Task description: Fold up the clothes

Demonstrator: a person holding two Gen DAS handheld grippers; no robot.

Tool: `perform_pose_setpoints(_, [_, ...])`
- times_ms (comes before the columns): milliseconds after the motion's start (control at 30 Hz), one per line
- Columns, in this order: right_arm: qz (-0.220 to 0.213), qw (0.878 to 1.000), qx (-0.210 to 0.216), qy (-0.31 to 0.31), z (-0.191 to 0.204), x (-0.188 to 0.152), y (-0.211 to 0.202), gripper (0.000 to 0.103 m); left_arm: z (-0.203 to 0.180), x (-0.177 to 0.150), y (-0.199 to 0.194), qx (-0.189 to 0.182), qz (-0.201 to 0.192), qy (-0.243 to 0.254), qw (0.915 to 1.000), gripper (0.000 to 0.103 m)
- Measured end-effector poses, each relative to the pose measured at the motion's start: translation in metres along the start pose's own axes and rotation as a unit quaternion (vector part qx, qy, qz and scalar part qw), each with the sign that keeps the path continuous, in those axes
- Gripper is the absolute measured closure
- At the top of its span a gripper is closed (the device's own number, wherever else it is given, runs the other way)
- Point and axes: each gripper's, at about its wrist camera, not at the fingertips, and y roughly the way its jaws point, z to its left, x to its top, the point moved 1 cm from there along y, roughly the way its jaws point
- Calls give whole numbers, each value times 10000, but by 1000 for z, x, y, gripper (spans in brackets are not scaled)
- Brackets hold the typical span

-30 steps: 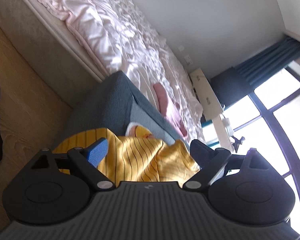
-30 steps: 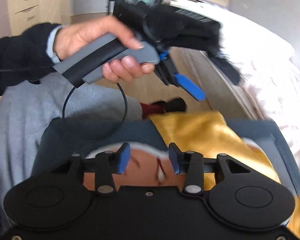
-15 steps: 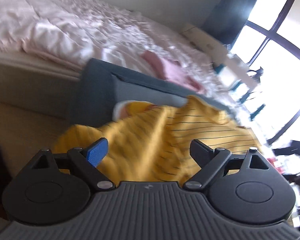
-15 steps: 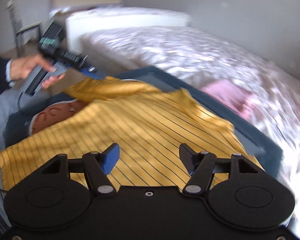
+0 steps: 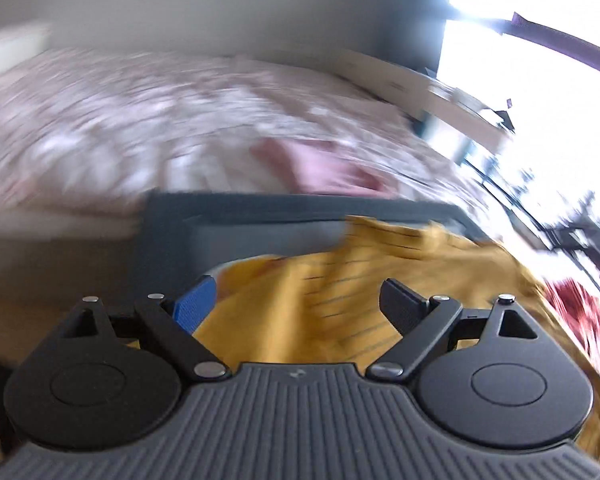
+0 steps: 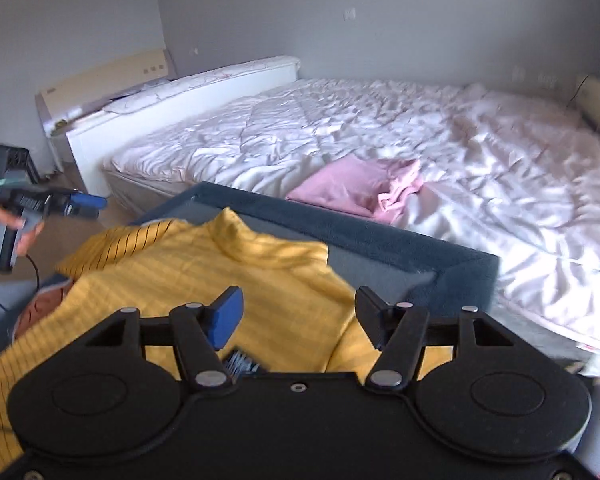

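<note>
Directly under the right tool (image 6: 296, 316), its fingers spread and empty, lies the yellow striped shirt (image 6: 204, 272), rumpled on a dark blue padded surface (image 6: 384, 236). Its long axis runs leftward from that tool. The left tool (image 6: 60, 204), also apart, hovers off the shirt's far-left end. Beyond lies the bed (image 6: 460, 152) with a pink garment (image 6: 356, 192). The shirt's near hem is hidden.

Left claw (image 5: 296, 304) jaws wide apart, right claw (image 6: 296, 314) likewise
</note>
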Motion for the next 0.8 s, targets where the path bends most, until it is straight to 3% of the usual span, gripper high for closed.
perform_pose_setpoints(133, [370, 9984, 310, 281, -22, 17, 55, 43, -51, 23, 56, -16, 107, 792, 9968, 11])
perform_pose_setpoints(233, [727, 9947, 553, 468, -34, 25, 95, 52, -70, 34, 95, 290, 133, 1120, 9932, 11])
perform_pose_setpoints(400, [982, 9912, 877, 151, -33, 17, 113, 53, -67, 39, 137, -57, 604, 1275, 9900, 13])
perform_pose_setpoints(533, [871, 9915, 964, 53, -34, 8, 116, 73, -56, 36, 158, -274, 755, 1312, 9881, 13])
perform_pose_setpoints(567, [795, 9923, 943, 68, -34, 10, 114, 82, -55, 35, 162, -262, 745, 1290, 9885, 17])
perform_pose_setpoints(633, [582, 9948, 833, 84, -34, 15, 108, 88, -52, 32, 167, -199, 622, 1227, 9903, 27])
perform_pose_setpoints(700, [434, 9973, 589, 41, -33, 22, 105, 89, -49, 29, 171, -120, 422, 1037, 9936, 28])
perform_pose_setpoints(800, [768, 9960, 219, -390, -22, 21, 121, 89, -46, 26, 178, -12, 276, 853, 9960, 27])
